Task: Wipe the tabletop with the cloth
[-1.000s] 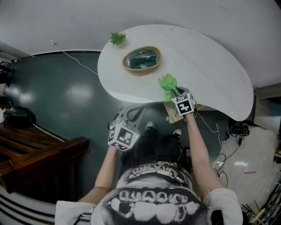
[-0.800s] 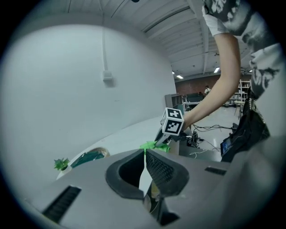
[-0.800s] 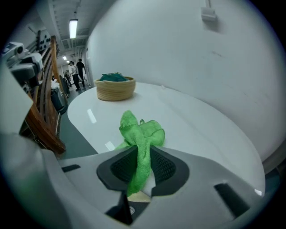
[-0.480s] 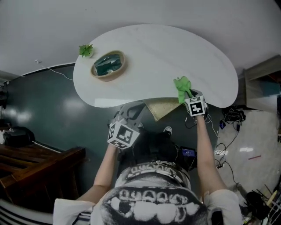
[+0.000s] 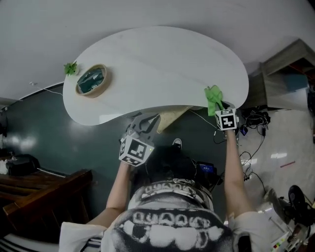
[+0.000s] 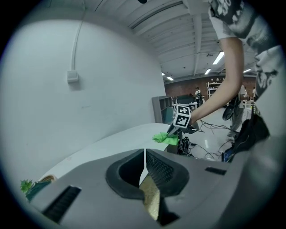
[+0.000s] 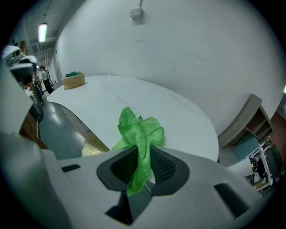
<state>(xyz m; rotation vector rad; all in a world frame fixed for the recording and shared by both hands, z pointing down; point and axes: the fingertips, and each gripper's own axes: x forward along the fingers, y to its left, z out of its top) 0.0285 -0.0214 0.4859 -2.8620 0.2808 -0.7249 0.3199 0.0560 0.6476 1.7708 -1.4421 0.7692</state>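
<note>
Overhead, we look down on a white, curved tabletop (image 5: 157, 64) set against a pale wall (image 5: 147, 15), with dark green floor (image 5: 59, 133) below its near edge. Our right gripper (image 7: 142, 156) pinches the cloth (image 7: 139, 132), bright green, fuzzy and bunched into folds, at the table's near right edge. Our left gripper (image 6: 144, 163) hangs off the table, jaws pressed together, empty.

The person wears a short-sleeved T-shirt (image 5: 172, 231) with a bold black-and-white print, and dark trousers (image 5: 170, 165). The grey moulded-plastic left gripper (image 5: 144, 123) and right gripper (image 5: 219, 107) each carry a white cube (image 5: 134, 150) with black square markers, plus dark ribbed pads (image 7: 163, 167).
</note>
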